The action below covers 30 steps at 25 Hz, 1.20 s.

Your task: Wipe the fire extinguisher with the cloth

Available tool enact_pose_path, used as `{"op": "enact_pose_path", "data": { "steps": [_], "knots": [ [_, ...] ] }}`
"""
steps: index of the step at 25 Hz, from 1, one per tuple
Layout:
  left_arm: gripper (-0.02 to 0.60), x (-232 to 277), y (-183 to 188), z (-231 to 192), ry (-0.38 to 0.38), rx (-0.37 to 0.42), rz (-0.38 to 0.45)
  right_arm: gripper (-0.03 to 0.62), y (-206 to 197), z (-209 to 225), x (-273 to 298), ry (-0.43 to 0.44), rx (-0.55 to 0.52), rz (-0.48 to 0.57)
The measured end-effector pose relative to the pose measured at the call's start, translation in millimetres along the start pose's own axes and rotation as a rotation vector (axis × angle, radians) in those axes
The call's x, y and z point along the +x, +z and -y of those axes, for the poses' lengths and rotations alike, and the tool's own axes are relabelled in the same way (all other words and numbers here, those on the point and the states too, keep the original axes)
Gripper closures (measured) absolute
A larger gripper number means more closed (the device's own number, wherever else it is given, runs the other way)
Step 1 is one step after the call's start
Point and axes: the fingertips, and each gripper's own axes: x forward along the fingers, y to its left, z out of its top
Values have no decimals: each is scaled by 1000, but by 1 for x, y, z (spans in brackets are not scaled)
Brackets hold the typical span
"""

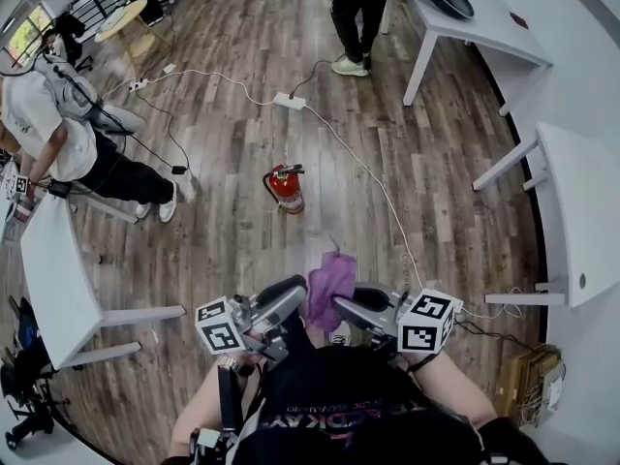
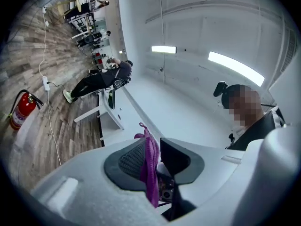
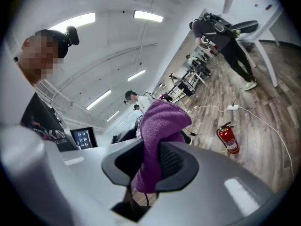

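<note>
Clamping the cloth (image 1: 330,281), left gripper (image 1: 294,296) and right gripper (image 1: 347,303) jaws narrowly parted.

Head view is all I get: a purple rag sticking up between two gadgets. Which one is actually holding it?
Observer: Both, it seems. Looking along the right gripper, a thick bunch of the purple cloth fills the gap between its jaws, clamped.
Operator: And the other one?
Observer: The left gripper has only a thin hanging fold of it between its jaws, lying flat against one ribbed pad.
</note>
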Motion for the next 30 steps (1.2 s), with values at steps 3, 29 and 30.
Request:
{"op": "enact_pose_path", "data": {
  "steps": [3, 29, 30],
  "knots": [
    [573, -12, 20, -23, 25, -13, -13, 514, 17, 23, 9, -74, 33, 48],
    [584, -130, 188, -163, 185, -6, -81, 517, 146, 133, 190, -240, 34, 136],
    [584, -128, 191, -166, 191, -3, -76, 517, 151, 140, 192, -235, 32, 126]
  ]
}}
